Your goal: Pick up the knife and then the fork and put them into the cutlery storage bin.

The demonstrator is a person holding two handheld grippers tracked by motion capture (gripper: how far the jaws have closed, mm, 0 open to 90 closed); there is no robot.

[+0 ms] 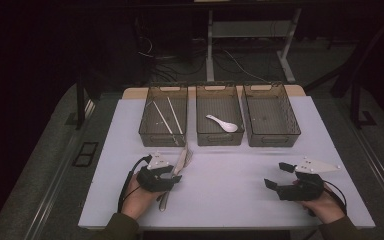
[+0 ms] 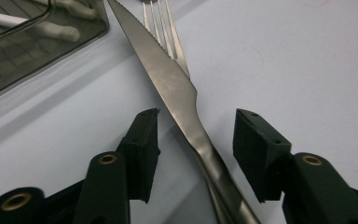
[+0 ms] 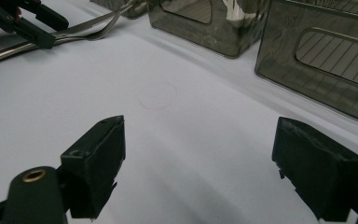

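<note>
A steel knife (image 2: 177,88) lies on the white table (image 1: 230,175), its blade crossing over a steel fork (image 2: 165,28) underneath. My left gripper (image 2: 198,119) is lowered over the knife's handle end, one jaw on each side. Gaps remain between the pads and the metal, so it is open. From the high view, the left gripper (image 1: 172,175) sits at the front left, with the knife (image 1: 180,160) pointing toward the bins. My right gripper (image 1: 276,175) rests at the front right. Its jaws (image 3: 200,140) stand wide open over bare table.
Three dark see-through bins stand in a row at the back. The left bin (image 1: 163,117) holds chopsticks, the middle bin (image 1: 220,137) holds a white spoon (image 1: 221,123), and the right bin (image 1: 271,116) looks empty. The table's front edge runs just before the person's hands.
</note>
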